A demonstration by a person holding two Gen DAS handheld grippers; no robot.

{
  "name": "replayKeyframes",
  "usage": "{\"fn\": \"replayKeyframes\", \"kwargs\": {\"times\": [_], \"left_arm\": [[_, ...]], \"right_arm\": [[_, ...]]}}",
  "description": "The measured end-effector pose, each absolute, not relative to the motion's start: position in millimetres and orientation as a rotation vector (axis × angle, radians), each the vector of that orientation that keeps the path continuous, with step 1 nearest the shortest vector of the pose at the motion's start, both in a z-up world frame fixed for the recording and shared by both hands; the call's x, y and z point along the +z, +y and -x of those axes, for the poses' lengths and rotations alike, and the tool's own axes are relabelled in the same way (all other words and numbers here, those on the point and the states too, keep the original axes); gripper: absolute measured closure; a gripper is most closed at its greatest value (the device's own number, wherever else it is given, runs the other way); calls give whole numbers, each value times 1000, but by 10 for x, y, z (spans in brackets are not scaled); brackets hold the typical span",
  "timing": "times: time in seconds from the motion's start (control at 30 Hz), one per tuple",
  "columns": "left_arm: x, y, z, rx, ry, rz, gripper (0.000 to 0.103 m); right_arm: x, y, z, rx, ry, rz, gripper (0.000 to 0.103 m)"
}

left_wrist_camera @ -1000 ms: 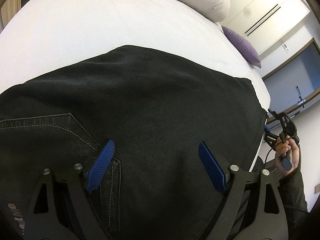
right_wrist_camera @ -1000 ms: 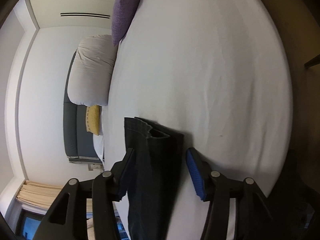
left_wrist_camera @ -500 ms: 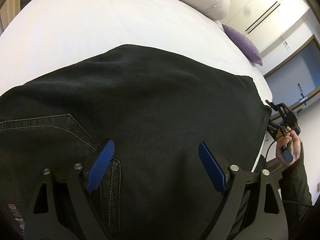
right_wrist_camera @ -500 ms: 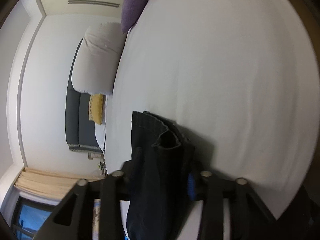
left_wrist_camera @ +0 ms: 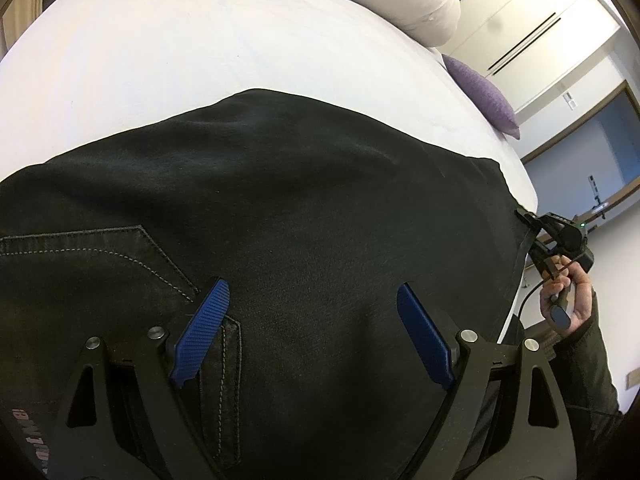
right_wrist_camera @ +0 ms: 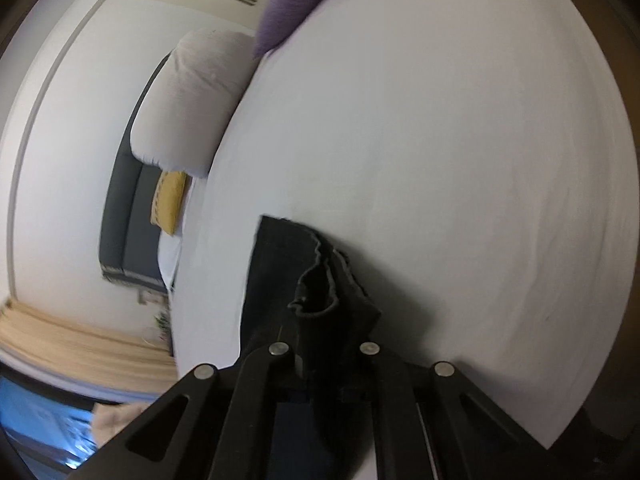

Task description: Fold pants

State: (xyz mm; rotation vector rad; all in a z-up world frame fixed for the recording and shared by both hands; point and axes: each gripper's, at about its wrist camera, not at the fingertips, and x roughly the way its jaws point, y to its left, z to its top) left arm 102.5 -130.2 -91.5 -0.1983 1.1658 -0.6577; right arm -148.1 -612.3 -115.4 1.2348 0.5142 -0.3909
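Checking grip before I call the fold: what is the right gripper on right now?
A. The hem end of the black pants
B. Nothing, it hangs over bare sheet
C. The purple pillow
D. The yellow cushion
A: in the right wrist view the right gripper has its jaws closing, with the bunched hem of the black pants pinched between them, over the white sheet.

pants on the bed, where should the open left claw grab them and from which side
Grip the waist end of the pants, near the pocket stitching by the left claw, coming down from above onto the near edge. The cloth lies flat on the bed, and the right claw is closing on the hem end.
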Motion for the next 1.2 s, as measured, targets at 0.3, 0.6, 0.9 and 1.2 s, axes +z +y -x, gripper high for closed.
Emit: {"fn": "replayKeyframes", "kwargs": {"times": [0.3,0.6,0.9,1.2], "left_arm": [[-954,-1225,-1035,-667,1158,230,17],[-939,-987,-1106,-667,1171,362,32],[-803,-989,-1203,-777,1221,659,31],[-962,-1135,-1429,-821,1358,783,22]], "right_arm": [[-279,-4201,727,-160,767,-437,96],[-923,-2952,389,-122,975,-16,96],[-630,-2586,499,-107,869,109,96],[-541,-1952,518,0,812,250,95]]}}
